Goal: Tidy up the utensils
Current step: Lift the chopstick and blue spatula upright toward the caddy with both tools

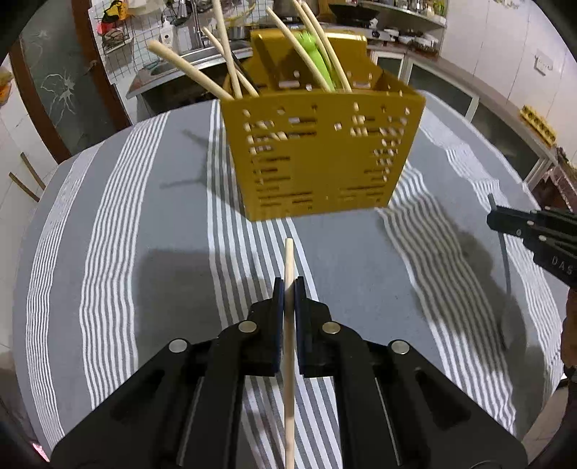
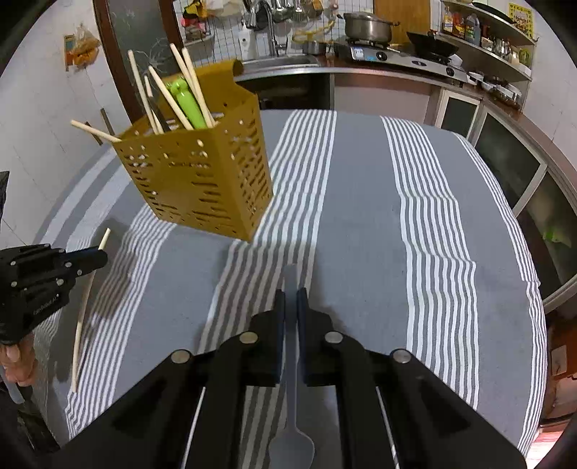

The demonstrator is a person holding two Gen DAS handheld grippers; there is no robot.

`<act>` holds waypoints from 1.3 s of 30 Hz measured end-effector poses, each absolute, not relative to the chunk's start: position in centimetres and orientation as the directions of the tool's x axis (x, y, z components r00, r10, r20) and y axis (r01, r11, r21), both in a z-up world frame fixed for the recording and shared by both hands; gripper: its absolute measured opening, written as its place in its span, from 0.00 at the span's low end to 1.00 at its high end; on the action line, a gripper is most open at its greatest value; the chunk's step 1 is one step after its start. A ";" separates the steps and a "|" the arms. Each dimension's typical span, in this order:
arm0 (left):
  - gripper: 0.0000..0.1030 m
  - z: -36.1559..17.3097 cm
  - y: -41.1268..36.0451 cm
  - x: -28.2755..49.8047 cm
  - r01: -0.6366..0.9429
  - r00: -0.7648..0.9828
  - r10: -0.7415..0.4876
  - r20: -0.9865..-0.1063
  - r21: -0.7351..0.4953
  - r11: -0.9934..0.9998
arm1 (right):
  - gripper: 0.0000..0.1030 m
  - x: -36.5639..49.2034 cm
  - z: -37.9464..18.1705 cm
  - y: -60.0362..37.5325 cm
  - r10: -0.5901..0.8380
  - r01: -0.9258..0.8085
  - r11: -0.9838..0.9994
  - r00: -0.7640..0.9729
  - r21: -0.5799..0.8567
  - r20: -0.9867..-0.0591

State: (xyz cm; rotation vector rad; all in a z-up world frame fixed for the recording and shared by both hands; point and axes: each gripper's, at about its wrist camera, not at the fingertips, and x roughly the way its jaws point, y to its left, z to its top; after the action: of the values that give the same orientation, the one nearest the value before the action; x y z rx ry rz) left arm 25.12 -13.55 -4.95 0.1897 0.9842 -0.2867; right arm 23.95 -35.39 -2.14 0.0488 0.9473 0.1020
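The left gripper (image 1: 288, 285) is clamping a wooden chopstick (image 1: 289, 353), long axis pointing to 12 o'clock at the yellow caddy (image 1: 321, 158) on the desk (image 1: 173, 274); the right gripper (image 2: 290, 297) is clenching a grey spoon (image 2: 290, 425), caddy lying at 11 o'clock, farther off.

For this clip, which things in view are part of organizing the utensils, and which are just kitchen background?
Part of the job:
- wooden chopstick, clamped in the left gripper
- grey spoon, clamped in the right gripper
- yellow utensil holder, already holding chopsticks

Just background:
- striped tablecloth
- steel pot on the stove
- faucet
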 end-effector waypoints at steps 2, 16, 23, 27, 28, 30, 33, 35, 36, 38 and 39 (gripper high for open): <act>0.04 -4.7 -13.2 25.5 0.321 0.523 -0.150 -0.839 0.032 0.946 | 0.07 23.9 -1.9 -35.3 0.108 -0.068 0.994 0.585 0.085 -0.804; 0.04 -0.2 -12.2 24.0 0.318 0.609 -0.198 -0.768 0.009 0.948 | 0.07 21.9 2.1 -35.6 0.127 -0.081 0.992 0.690 0.098 -0.713; 0.04 3.4 -11.6 22.0 0.323 0.692 -0.222 -0.687 0.020 0.946 | 0.07 20.5 3.9 -35.2 0.115 -0.094 0.993 0.742 0.067 -0.661; 0.04 4.7 -10.8 21.7 0.299 0.727 -0.219 -0.651 0.013 0.954 | 0.07 20.1 4.5 -35.2 0.115 -0.095 0.993 0.759 0.066 -0.640; 0.04 5.0 -10.6 21.7 0.298 0.730 -0.221 -0.646 0.011 0.955 | 0.07 20.0 4.6 -35.1 0.116 -0.096 0.993 0.763 0.066 -0.636; 0.04 5.4 -10.5 21.7 0.297 0.737 -0.223 -0.638 0.009 0.955 | 0.07 19.9 5.1 -35.1 0.119 -0.098 0.993 0.771 0.067 -0.625; 0.04 5.7 -10.3 21.5 0.304 0.743 -0.230 -0.629 0.010 0.953 | 0.07 19.6 5.6 -35.0 0.126 -0.105 0.992 0.781 0.069 -0.612; 0.04 5.9 -10.4 21.3 0.307 0.746 -0.234 -0.624 0.011 0.952 | 0.07 19.5 5.9 -34.7 0.128 -0.110 0.992 0.785 0.067 -0.606; 0.04 6.0 -10.4 21.2 0.310 0.748 -0.236 -0.620 0.012 0.951 | 0.07 19.5 6.1 -34.6 0.129 -0.112 0.992 0.787 0.065 -0.603; 0.04 6.1 -10.6 21.2 0.311 0.751 -0.238 -0.617 0.012 0.950 | 0.07 19.4 6.2 -34.5 0.131 -0.115 0.991 0.790 0.065 -0.599; 0.04 6.3 -10.6 21.1 0.312 0.752 -0.239 -0.614 0.012 0.950 | 0.07 19.4 6.3 -34.4 0.132 -0.117 0.991 0.791 0.064 -0.597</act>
State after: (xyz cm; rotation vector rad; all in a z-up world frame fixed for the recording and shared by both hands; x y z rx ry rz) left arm 21.10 -10.55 6.28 0.1158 0.6537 -0.3015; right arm 19.41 -34.41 6.35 0.0243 0.6446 0.1341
